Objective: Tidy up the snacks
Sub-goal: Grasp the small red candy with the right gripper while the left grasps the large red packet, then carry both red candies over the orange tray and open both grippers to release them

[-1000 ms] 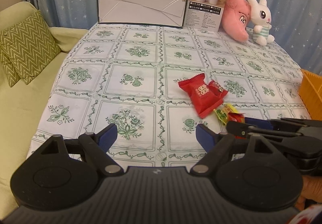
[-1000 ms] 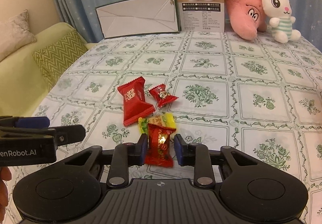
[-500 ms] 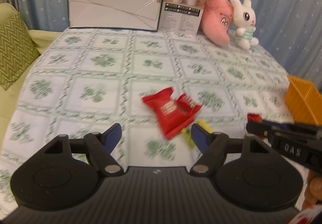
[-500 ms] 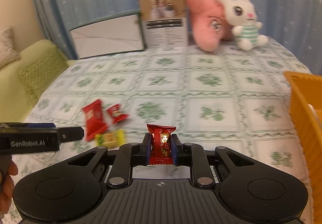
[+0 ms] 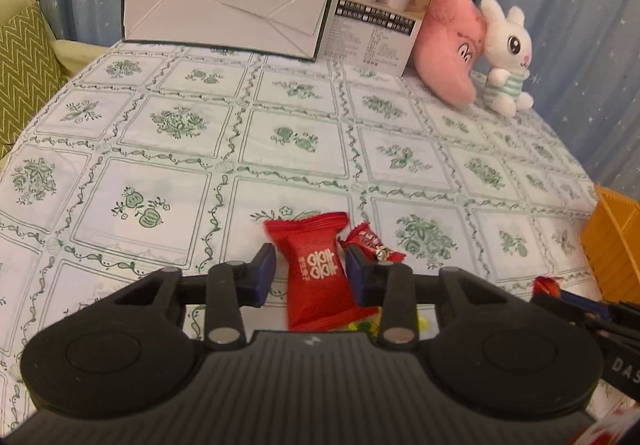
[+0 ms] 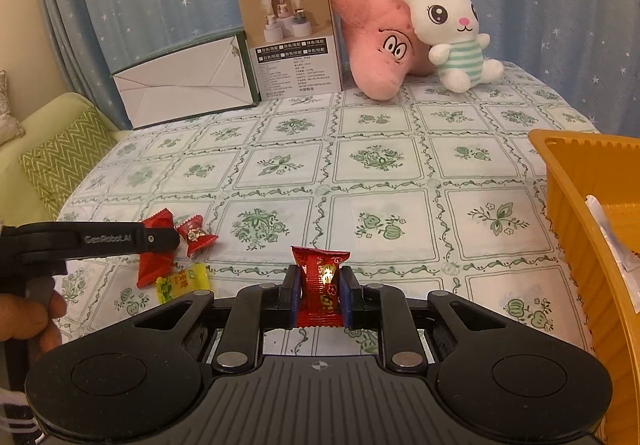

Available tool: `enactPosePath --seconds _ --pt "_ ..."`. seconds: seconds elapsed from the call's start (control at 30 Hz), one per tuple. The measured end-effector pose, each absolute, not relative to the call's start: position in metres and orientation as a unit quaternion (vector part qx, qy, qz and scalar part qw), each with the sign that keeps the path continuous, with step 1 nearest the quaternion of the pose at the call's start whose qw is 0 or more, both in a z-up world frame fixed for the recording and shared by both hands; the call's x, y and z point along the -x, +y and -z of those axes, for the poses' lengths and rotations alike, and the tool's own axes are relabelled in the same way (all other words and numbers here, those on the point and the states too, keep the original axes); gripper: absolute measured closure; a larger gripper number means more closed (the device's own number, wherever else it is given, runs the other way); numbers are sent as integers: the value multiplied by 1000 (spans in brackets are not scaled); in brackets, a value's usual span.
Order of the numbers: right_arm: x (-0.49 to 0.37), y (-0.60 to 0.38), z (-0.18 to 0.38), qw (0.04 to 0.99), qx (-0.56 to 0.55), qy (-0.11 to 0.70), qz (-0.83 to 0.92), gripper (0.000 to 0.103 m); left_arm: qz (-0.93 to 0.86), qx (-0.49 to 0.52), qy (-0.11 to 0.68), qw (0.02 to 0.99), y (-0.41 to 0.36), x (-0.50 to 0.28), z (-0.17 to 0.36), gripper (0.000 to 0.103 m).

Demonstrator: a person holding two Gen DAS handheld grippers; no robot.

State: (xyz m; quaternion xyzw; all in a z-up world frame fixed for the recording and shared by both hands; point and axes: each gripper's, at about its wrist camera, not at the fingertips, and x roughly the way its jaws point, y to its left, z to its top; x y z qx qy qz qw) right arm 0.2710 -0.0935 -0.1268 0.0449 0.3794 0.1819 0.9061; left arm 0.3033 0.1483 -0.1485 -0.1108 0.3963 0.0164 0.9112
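In the left wrist view, the left tool's (image 5: 311,273) body hid the lower end of the big red packet (image 5: 320,273) and most of a yellow candy (image 5: 362,325). Its jaws had just been closing, the packet between them at lower centre; whether the pads pressed it was unclear. A small red candy (image 5: 372,243) lay beside the right pad. The right tool (image 6: 320,291) was clamped on a red candy (image 6: 321,285), with the orange basket (image 6: 576,181) cut off at the right edge.

Four snack packets (image 6: 322,287), two plush toys (image 6: 452,33), two boxes (image 6: 294,45), one basket (image 6: 580,181).
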Motion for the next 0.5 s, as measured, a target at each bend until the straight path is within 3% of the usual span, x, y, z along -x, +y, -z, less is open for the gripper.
enactPosePath --seconds 0.1,0.5 --pt "-268 -95 125 906 -45 380 -182 83 -18 99 401 911 147 -302 148 80" --pt "-236 -109 95 907 -57 377 -181 83 -21 90 400 912 133 -254 104 81"
